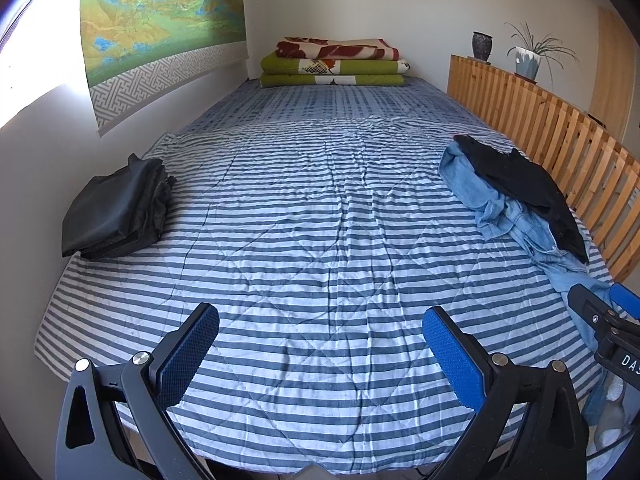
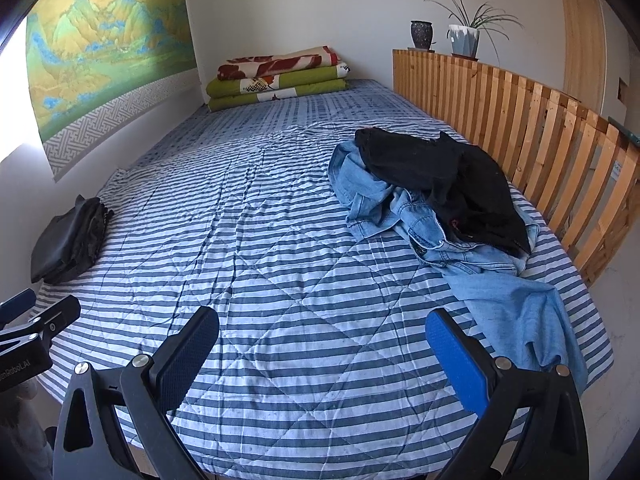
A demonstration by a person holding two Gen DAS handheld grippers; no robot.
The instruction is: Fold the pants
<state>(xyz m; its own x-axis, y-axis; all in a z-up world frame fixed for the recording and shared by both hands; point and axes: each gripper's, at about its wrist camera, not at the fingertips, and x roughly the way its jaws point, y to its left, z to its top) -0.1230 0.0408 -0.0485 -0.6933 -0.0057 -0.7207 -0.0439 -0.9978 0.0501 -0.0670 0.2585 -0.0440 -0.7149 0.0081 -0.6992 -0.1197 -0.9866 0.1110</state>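
At lower frame, both the left gripper (image 1: 320,350) and right gripper (image 2: 322,350) gape wide, empty, above the quilt (image 1: 320,220); jeans (image 2: 420,216) lie at right under black pants (image 2: 440,176).

Light blue jeans (image 2: 460,240) lie crumpled at about two o'clock on the bed, near the slatted side, one leg trailing toward four o'clock and hanging over the near edge. Black pants (image 2: 448,184) are heaped loosely on top of them, rumpled and unfolded. At nine o'clock, against the wall side, a dark garment (image 1: 116,212) sits neatly folded into a flat stack.
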